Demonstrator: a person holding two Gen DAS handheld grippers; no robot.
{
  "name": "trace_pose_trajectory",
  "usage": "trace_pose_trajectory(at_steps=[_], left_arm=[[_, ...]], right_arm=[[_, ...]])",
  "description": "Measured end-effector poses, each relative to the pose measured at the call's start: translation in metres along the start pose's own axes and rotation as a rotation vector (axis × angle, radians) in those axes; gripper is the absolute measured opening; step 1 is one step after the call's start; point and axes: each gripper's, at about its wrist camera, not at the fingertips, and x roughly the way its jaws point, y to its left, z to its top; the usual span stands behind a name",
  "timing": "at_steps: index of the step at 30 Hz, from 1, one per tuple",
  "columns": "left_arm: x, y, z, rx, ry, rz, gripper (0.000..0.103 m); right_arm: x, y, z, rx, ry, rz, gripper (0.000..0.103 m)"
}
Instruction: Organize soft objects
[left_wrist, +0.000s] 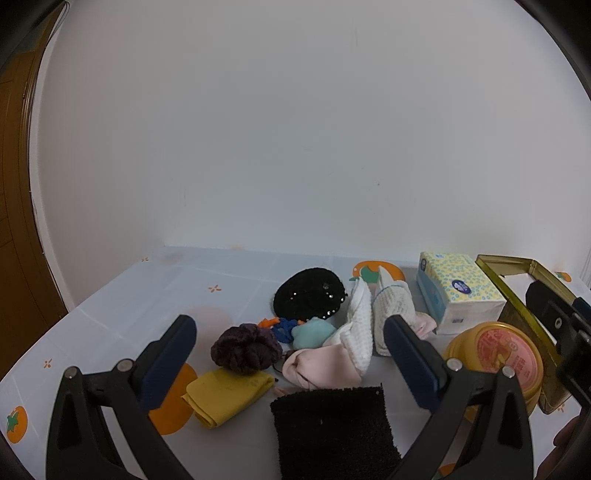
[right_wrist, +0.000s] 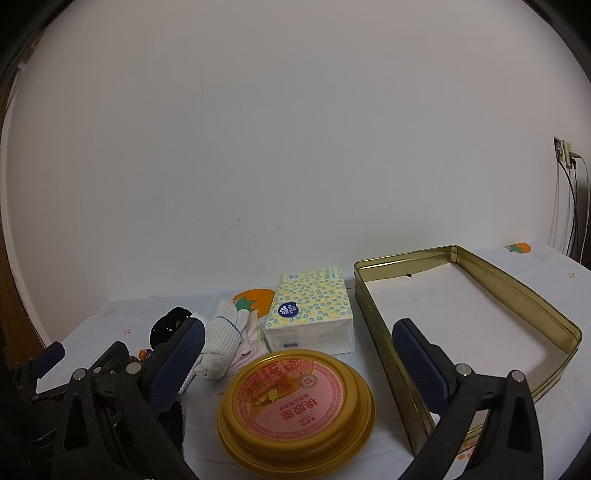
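The left gripper is wide open and holds nothing. It hangs just above the pile of soft things on the table. Between its fingers sit a pink cloth, a white waffle cloth and a small teal soft thing. A fuzzy purple scrunchie lies just beside the left finger, touching a folded yellow cloth. A black fuzzy cloth lies closest, under the gripper. Farther back is a black sparkly hat.

The right gripper is wide open too, and empty. It hovers over a round gold tin with a pink lid. Behind the tin is a pack of tissues. To the right is a big open gold box with nothing in it that I can see.

I think the job now is to pick one soft thing and put it in the gold box. A good way is to pick just one thing, like the pink cloth on top. Go down slowly, so the fingers sit on both sides of it. Squeeze in the thick middle, not on a floppy edge. The cloths touch each other, so a second one may come along. Lift slowly and look.
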Motion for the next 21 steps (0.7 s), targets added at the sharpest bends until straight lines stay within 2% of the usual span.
trace_pose_trajectory(at_steps=[21], left_arm=[[-0.0016, -0.0010, -0.0016, 0.000, -0.003, 0.002, 0.103]], right_arm=[[-0.0006, 0.0003, 0.0003, -0.001, 0.003, 0.001, 0.103]])
